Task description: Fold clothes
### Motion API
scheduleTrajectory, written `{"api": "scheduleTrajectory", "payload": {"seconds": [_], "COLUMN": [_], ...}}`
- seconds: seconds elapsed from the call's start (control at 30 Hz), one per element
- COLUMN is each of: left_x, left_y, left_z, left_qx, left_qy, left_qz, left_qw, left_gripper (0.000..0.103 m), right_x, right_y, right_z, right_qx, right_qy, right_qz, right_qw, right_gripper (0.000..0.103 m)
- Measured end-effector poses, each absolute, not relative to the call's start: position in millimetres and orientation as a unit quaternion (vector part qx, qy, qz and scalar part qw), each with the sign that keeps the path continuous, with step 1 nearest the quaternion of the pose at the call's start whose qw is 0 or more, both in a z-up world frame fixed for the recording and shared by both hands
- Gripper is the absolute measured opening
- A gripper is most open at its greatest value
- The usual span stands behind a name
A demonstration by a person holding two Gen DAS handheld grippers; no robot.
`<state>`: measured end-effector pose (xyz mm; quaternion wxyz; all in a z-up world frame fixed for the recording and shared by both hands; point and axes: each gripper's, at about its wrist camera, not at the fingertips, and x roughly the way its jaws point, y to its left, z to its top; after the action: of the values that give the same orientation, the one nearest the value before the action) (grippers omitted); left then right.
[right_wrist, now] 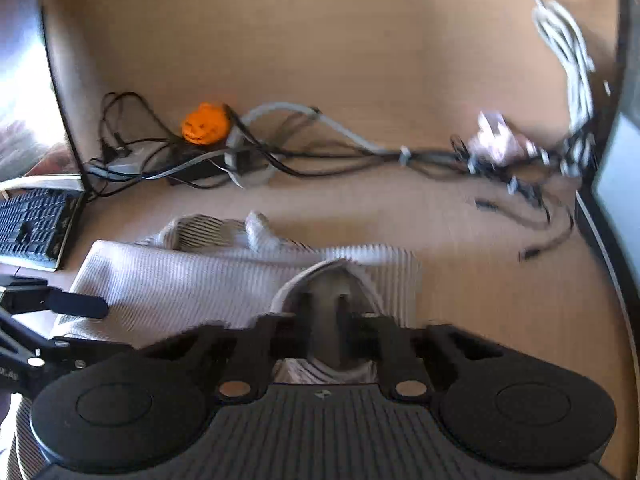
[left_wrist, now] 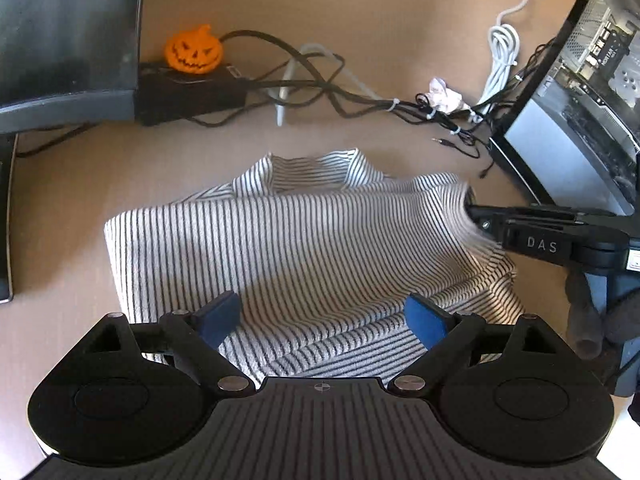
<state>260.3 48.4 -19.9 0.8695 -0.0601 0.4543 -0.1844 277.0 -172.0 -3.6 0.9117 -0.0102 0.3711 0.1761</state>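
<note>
A black-and-white striped shirt [left_wrist: 304, 240] is lying partly folded in the middle of a tan tabletop [left_wrist: 400, 40], its collar pointing toward 12 o'clock. The left gripper [left_wrist: 324, 320] is hovering over the shirt's near edge at 6 o'clock with its blue pads [left_wrist: 218, 316] spread wide, holding nothing. The right gripper [left_wrist: 476, 212] is reaching in from 3 o'clock, closed narrowly on a raised fold of the shirt's right edge; its own view is blurred. Behind the shirt, an orange pumpkin figure [left_wrist: 194, 50] is sitting on a black box [left_wrist: 188, 96] at 11 o'clock, with tangled cables [left_wrist: 340, 92] running toward 2 o'clock. A keyboard [right_wrist: 34, 228] is lying at 9 o'clock in the right wrist view.
</note>
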Motion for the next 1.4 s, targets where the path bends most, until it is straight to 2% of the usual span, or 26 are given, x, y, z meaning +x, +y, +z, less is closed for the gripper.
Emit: {"api": "scheduleTrajectory", "payload": {"seconds": [0.17, 0.37, 0.57, 0.67, 0.7, 0.73, 0.9, 1.2, 1.4], "left_x": [262.8, 270.3, 274.4, 278.0, 278.5, 279.0, 276.6, 280.2, 283.0], "left_y": [53.6, 52.0, 49.2, 48.6, 48.2, 47.8, 51.4, 57.3, 55.5], "left_z": [-8.8, -22.9, -24.2, -25.3, -25.7, -26.2, -22.4, -7.7, -23.4], "left_qx": [-0.071, -0.072, -0.067, -0.068, -0.066, -0.064, -0.066, -0.111, -0.105], "left_qy": [0.439, 0.455, 0.459, 0.459, 0.459, 0.458, 0.46, 0.458, 0.474], "left_qz": [-0.188, -0.176, -0.176, -0.176, -0.177, -0.178, -0.187, -0.204, -0.192], "left_qw": [0.876, 0.87, 0.868, 0.868, 0.868, 0.868, 0.866, 0.858, 0.853], "left_gripper": [0.094, 0.094, 0.095, 0.095, 0.095, 0.096, 0.096, 0.096, 0.096], "right_x": [272.7, 285.0, 278.6, 272.1, 270.4, 269.8, 269.2, 259.0, 255.1], "right_y": [-167.7, -187.0, -192.9, -181.1, -176.4, -173.4, -162.6, -171.8, -177.0], "right_z": [18.0, -22.2, 14.8, 19.9, 18.6, 12.4, -29.0, -6.7, -30.8], "right_qx": [-0.058, -0.064, -0.035, -0.021, -0.018, -0.023, -0.064, -0.069, -0.079], "right_qy": [0.33, 0.382, 0.341, 0.34, 0.343, 0.347, 0.366, 0.357, 0.381], "right_qz": [0.173, 0.129, 0.138, 0.186, 0.202, 0.205, 0.191, 0.168, 0.15], "right_qw": [0.926, 0.913, 0.929, 0.921, 0.917, 0.915, 0.909, 0.916, 0.909], "right_gripper": [0.0, 0.001, 0.004, 0.021, 0.031, 0.033, 0.034, 0.036, 0.048]}}
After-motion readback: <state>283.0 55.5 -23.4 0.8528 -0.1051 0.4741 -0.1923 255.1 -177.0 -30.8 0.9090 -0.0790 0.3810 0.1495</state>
